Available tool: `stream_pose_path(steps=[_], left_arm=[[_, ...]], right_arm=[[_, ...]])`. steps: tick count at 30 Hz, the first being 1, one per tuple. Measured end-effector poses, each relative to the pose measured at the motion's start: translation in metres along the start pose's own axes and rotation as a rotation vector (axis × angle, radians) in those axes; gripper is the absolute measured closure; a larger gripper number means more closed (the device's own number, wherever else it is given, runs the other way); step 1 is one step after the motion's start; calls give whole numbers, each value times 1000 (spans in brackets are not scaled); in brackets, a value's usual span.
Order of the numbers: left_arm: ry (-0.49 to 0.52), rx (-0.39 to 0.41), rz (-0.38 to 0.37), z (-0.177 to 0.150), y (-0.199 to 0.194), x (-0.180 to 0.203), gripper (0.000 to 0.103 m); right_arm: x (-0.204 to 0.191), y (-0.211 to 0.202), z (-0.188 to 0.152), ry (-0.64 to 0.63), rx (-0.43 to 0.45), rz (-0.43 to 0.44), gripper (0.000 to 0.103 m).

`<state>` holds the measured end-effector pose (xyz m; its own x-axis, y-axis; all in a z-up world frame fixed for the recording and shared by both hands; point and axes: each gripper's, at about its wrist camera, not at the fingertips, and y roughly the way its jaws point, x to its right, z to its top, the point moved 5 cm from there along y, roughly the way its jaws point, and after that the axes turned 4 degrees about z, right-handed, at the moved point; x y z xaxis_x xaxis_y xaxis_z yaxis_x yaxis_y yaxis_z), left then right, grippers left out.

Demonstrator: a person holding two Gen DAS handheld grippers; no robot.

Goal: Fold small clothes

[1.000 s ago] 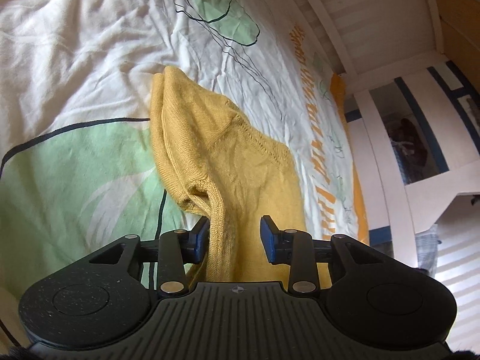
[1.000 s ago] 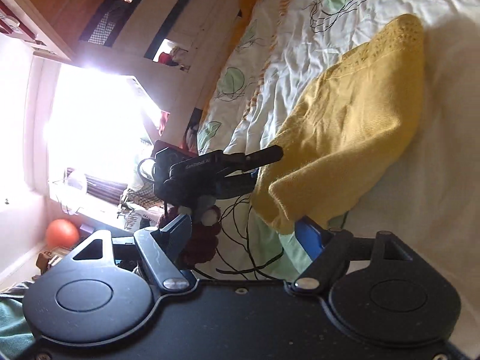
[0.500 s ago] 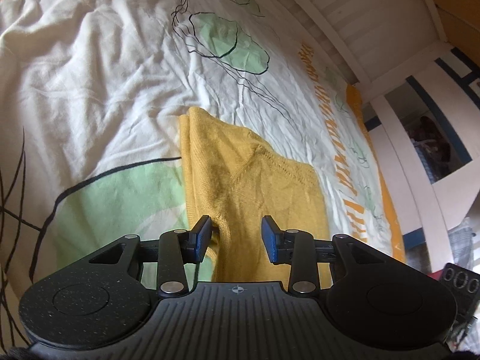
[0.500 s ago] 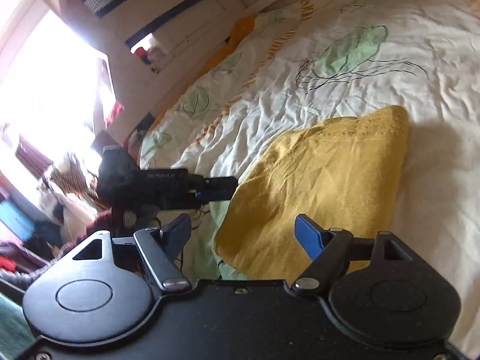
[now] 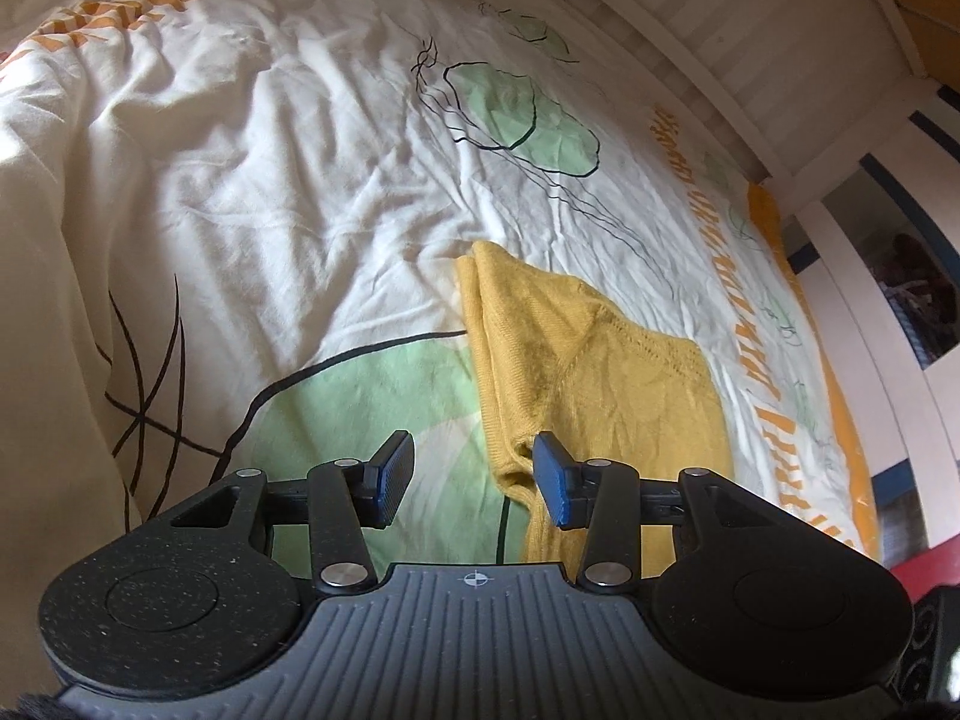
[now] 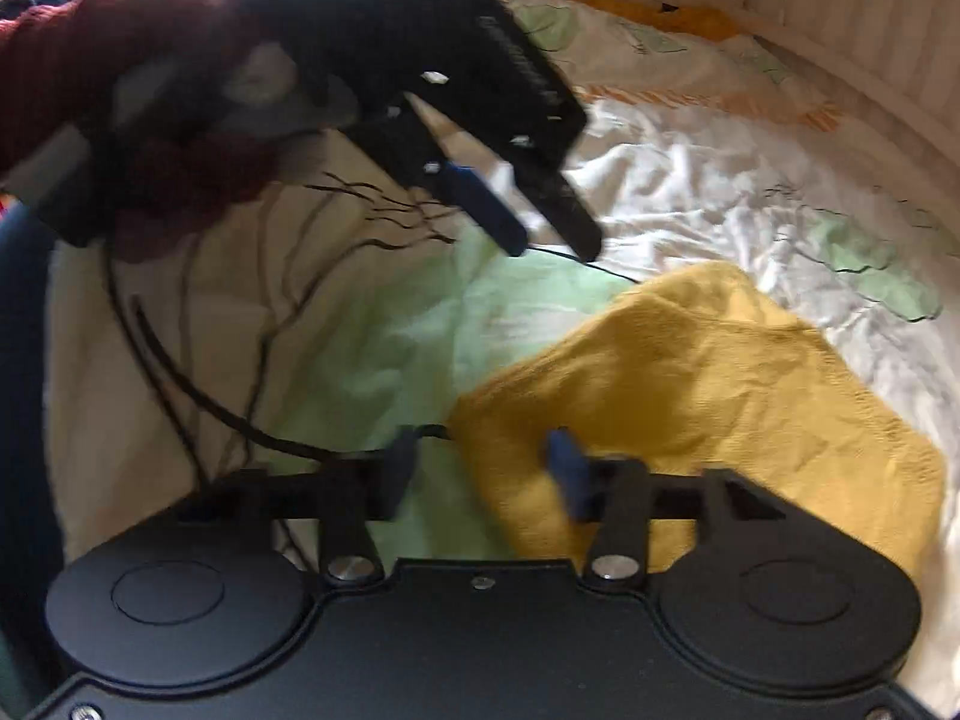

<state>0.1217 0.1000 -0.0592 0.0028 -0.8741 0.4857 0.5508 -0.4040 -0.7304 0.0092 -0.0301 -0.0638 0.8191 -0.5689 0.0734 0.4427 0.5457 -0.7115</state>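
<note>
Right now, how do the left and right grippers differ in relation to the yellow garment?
The left gripper is opening, the yellow garment lying just beside its right pad; the right gripper is closing with the garment's corner between its pads. The left view is sharp; the right is motion-blurred. Both point down at the bedcover.

Both wrist views angled down, close; share yellow garment (image 5: 600, 384).

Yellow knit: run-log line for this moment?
knit: folded on bed | left gripper: opening, off knit | right gripper: closing, nothing pinched
</note>
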Motion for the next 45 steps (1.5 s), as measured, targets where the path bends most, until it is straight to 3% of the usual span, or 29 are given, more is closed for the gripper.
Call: stream_pose_path(steps=[1,5,11,12,13,16,19,20,23,26,29,31,34,37,39,40,41,45], left_arm=[[4,-5,-3,-2,0,0,61],[37,-40,-31,-9,4,6,60],[81,-131,-91,-30,17,21,60],[76,-132,-93,-33,17,21,60],[66,-133,-97,-36,16,22,60],[27,-150,-114,-40,18,19,60],[25,-191,-131,-46,26,23,59],[24,-206,-143,-47,30,25,58],[4,-243,-202,-50,45,33,41],[-26,-233,-256,-47,55,38,34],[-72,-232,-293,-43,64,39,33],[-102,-239,-329,-42,67,39,33],[-159,-258,-363,-43,70,36,33],[-198,-298,-407,-46,68,33,34],[-215,-328,-425,-47,67,33,34],[-221,-343,-435,-45,67,33,34],[-227,-347,-447,-42,65,34,34],[-238,-311,-488,-21,56,39,34]], right_arm=[[9,-5,2,47,19,-9,91],[62,-39,4,295,119,-76,90],[109,-57,-17,503,139,-91,89],[108,-58,-19,505,140,-68,88],[105,-59,-19,497,142,-31,78],[80,-55,-19,396,106,11,73],[51,-46,-17,250,74,35,46],[43,-43,-17,211,59,36,45],[37,-45,-21,193,44,28,45],[58,-63,-30,333,97,-1,44],[98,-85,-50,566,164,-70,27],[122,-95,-70,726,182,-79,26],[146,-89,-101,975,170,33,25],[149,-74,-116,1096,143,151,25],[146,-66,-116,1129,143,239,31],[145,-64,-113,1143,145,288,49],[146,-63,-110,1159,149,317,79],[165,-77,-94,1223,247,379,79]])
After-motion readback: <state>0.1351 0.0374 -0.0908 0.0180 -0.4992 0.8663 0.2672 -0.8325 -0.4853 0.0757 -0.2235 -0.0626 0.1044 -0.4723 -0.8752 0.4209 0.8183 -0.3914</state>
